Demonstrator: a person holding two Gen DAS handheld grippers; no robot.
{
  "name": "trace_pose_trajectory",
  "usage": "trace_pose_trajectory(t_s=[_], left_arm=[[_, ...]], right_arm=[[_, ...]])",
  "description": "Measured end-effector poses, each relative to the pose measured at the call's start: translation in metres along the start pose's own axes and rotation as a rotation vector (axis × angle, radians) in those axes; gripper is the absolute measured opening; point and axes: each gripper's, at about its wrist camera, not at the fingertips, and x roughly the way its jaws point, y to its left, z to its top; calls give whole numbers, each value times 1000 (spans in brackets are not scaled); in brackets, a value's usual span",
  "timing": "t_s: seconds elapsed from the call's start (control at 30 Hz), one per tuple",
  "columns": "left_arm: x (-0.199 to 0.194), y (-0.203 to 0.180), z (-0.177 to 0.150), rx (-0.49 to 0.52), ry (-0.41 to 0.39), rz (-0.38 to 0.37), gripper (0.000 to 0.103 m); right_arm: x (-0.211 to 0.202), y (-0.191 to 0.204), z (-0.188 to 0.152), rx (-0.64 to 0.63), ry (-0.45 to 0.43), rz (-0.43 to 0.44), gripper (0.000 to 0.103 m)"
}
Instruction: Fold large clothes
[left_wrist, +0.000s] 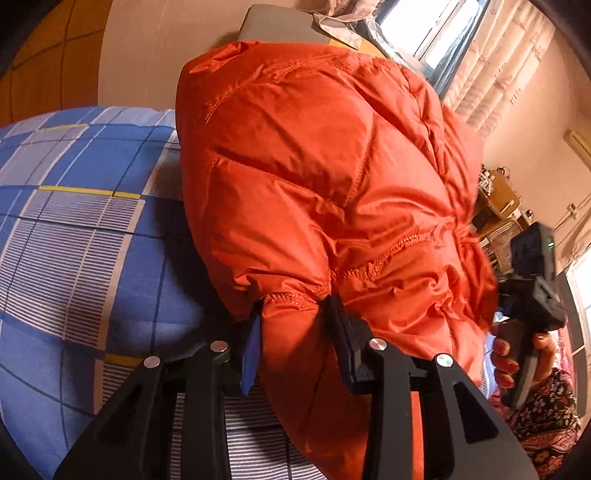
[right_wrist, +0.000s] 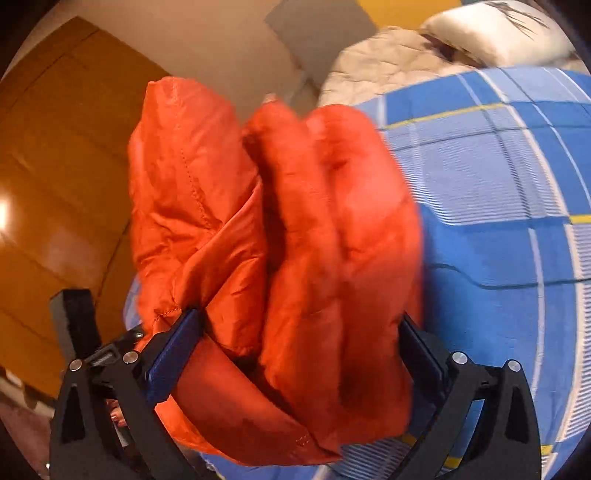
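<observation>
Jacket (left_wrist: 325, 177), orange and puffy, lies bunched on the blue checked bedsheet (left_wrist: 81, 206); in the right view its folds stack thick between my fingers.

Left gripper (left_wrist: 295, 343): jaws pinching a gathered edge of the jacket, fabric squeezed between the pads.

Right gripper (right_wrist: 299, 354): jaws spread wide, with the padded folds bulging in the gap. I cannot tell whether the pads press on them; the view is blurred. I judge this side released.

Risks from here:
- Slick, springy filling may puff the stacked folds open with the right side loose.
- Left pinch holds only an edge; a pull could drag the bundle across the sheet or slide the cloth out.
- Fold sits near the bed's edge in the right view; it could slump toward the wooden floor (right_wrist: 55, 166).
</observation>
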Motion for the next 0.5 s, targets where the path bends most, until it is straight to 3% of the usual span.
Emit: trace_pose_trajectory(t_s=[0.13, 0.23, 0.37, 0.43, 0.5], left_arm=[[-1, 1, -3, 8, 0, -5, 34], [-2, 0, -5, 21, -3, -4, 34], [-3, -8, -6, 71, -14, 41, 34], [-4, -16, -7, 104, -26, 81, 34], [-5, -24, -9, 134, -39, 118, 34]], right_arm=[[-5, 5, -3, -17, -10, 22, 100], [-23, -16, -9, 66, -47, 61, 100], [-47, -11, -21, 92, -115, 21, 100], [-45, 15, -24, 14, -99, -107, 100], [-27, 35, -25, -62, -38, -303, 100]])
